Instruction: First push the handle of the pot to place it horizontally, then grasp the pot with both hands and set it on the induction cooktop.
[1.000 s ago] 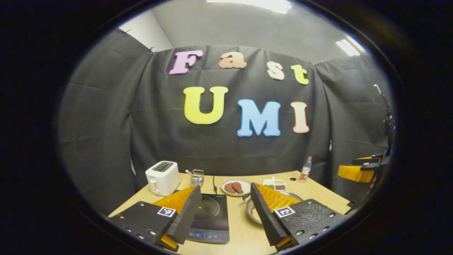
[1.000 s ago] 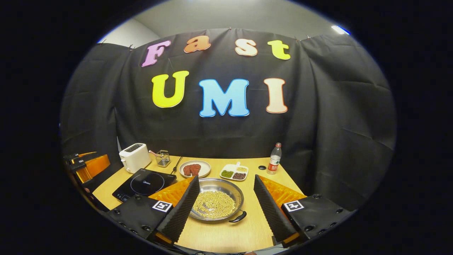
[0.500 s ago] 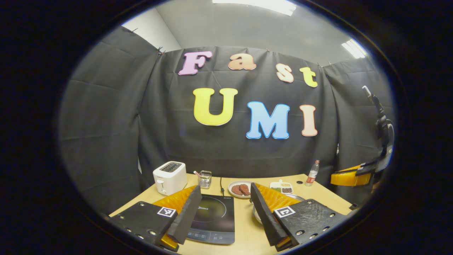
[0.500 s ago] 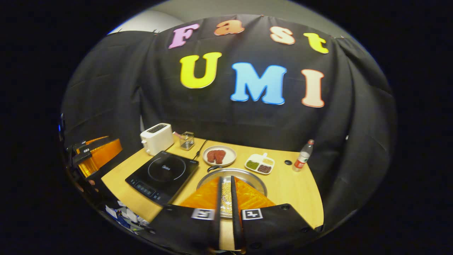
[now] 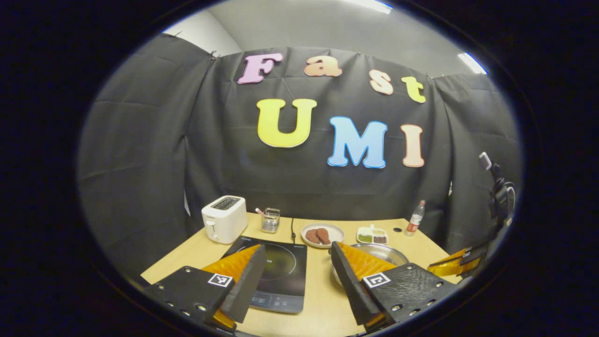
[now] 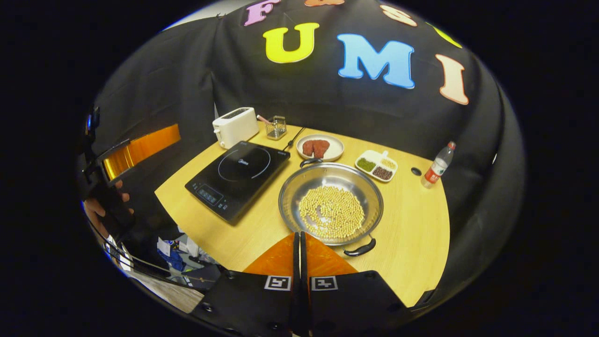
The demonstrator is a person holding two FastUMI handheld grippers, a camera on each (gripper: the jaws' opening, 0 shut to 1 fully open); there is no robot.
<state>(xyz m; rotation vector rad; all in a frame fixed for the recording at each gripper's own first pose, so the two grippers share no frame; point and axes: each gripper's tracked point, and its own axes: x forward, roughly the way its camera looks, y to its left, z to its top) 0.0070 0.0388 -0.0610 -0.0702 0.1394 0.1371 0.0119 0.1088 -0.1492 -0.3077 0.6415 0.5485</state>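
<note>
Here, your right tongs [image 6: 299, 243] have their fingers pressed together with nothing between them, the tips just at the near rim of the pot [image 6: 331, 202], beside its near black handle [image 6: 359, 248]. Your left tongs [image 5: 295, 267] are spread wide and empty above the desk [image 5: 323, 304], framing the induction cooktop [image 5: 278, 276] and part of the pot [image 5: 381, 252]. The cooktop [image 6: 237, 178] carries a small brand word inside its ring, too small to read; each finger bears a square black-and-white marker. The pot sits on the desk [image 6: 412, 234] just right of the cooktop, apart from it, holding a layer of yellow beans [image 6: 331, 212]; its far handle [image 6: 310, 162] points toward the plate [image 6: 320, 147] with two reddish-brown pieces. A divided dish [image 6: 376, 165] holds green, pale and dark grains. A bottle [image 6: 437, 166] with a red label stands near the back right; a white toaster [image 6: 235, 126] and a wire basket [image 6: 277, 127] stand back left.
</note>
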